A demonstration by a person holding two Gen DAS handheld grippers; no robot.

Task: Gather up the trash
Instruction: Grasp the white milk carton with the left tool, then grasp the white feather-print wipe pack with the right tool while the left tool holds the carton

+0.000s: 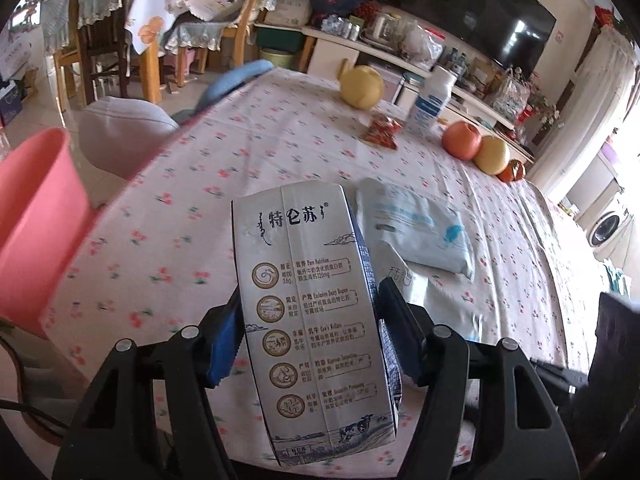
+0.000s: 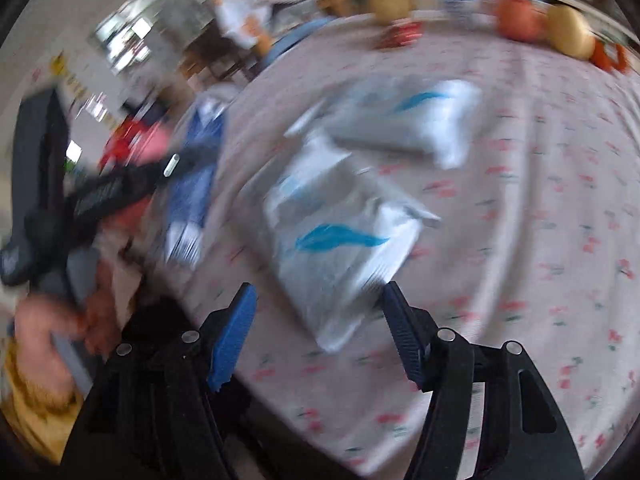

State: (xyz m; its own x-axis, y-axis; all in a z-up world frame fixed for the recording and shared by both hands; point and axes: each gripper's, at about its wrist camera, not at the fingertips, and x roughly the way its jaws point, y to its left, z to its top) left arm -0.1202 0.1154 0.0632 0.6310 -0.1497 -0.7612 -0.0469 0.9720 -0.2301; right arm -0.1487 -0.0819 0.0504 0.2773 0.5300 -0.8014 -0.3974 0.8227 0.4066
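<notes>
Floral-cloth table (image 1: 280,152) filled both views, pink bin (image 1: 36,224) off its near-left edge. Left gripper (image 1: 310,332) was clamped on a Telunsu milk carton (image 1: 316,320), held above the near table edge; grip sat on the lower half, so carton could tip or slip on the swing left to the bin. Right gripper (image 2: 320,328) was spread apart, empty, hovering just short of near white-blue wrapper (image 2: 340,248); second wrapper (image 2: 408,120) lay farther. Heavy blur there: thin plastic could be missed or skidded away

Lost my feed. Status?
Left gripper shut on milk carton. Right gripper open over white wrapper. Pink bin left of table, path unobstructed.
</notes>
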